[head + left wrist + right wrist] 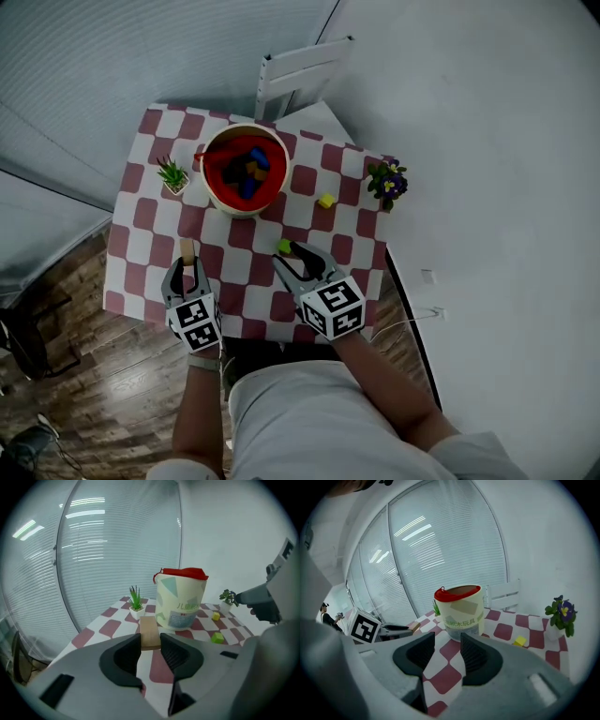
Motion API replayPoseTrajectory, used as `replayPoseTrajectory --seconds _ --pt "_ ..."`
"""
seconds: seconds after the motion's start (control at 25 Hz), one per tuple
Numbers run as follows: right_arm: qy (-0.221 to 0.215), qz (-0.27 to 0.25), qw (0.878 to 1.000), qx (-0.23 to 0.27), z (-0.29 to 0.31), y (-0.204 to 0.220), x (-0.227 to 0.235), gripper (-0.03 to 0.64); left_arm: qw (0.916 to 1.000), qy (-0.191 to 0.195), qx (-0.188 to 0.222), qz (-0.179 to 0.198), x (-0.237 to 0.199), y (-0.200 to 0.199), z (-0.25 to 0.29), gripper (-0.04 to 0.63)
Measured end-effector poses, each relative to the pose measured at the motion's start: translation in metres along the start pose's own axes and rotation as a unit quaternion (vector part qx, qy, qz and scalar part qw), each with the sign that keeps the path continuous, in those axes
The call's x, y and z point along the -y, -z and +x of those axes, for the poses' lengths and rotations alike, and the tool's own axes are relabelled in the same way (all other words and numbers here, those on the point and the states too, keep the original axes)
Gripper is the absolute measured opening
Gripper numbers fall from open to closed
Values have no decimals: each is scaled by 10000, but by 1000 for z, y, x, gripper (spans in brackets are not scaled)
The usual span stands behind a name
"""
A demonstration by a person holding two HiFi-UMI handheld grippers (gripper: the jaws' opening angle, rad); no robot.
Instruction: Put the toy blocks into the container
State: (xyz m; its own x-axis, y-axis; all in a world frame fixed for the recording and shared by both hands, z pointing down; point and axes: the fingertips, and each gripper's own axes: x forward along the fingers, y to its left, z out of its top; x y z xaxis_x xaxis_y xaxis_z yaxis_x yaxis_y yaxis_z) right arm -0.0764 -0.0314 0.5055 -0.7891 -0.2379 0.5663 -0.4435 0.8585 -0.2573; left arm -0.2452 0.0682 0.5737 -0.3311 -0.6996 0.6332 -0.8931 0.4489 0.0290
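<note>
A cream bucket with a red rim [246,169] stands at the far middle of the checked table [141,225] and holds several blocks. My left gripper [187,269] is shut on a tan wooden block [187,250], which shows between its jaws in the left gripper view [150,631], short of the bucket [180,604]. My right gripper [296,259] is open and empty, with a green block [283,246] just off its left fingertip. A yellow block [325,201] lies farther right. The right gripper view shows the bucket [461,611] and yellow block [519,641]; the green block is hidden there.
A small green succulent [172,175] sits left of the bucket, and a potted purple flower [387,181] stands at the table's right edge. A white chair [300,70] is behind the table. Wooden floor lies to the left.
</note>
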Motion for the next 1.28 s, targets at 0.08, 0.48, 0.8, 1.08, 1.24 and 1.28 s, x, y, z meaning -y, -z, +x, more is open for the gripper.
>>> replayPoseTrajectory --seconds 0.08,0.48,0.8,1.08,1.24,1.28 --pt "86 47 9999 62 -5 -4 4 176 9998 91 123 101 6 -17 -1 126" --pt "442 309 9980 322 -25 -11 24 176 9954 510 679 447 35 -87 -12 126" --pt "744 513 9947 497 -46 -8 40 176 9888 860 1009 684 66 -127 -17 126" --pt "1010 671 9908 597 -60 -4 51 176 9837 1114 1139 837 86 -150 -11 126" --pt "1190 781 9880 606 -68 2 59 176 9811 1252 1146 931 95 -158 -2 126" --pt "1231 810 9872 610 -69 3 61 176 9806 1284 1135 950 97 -159 1 126"
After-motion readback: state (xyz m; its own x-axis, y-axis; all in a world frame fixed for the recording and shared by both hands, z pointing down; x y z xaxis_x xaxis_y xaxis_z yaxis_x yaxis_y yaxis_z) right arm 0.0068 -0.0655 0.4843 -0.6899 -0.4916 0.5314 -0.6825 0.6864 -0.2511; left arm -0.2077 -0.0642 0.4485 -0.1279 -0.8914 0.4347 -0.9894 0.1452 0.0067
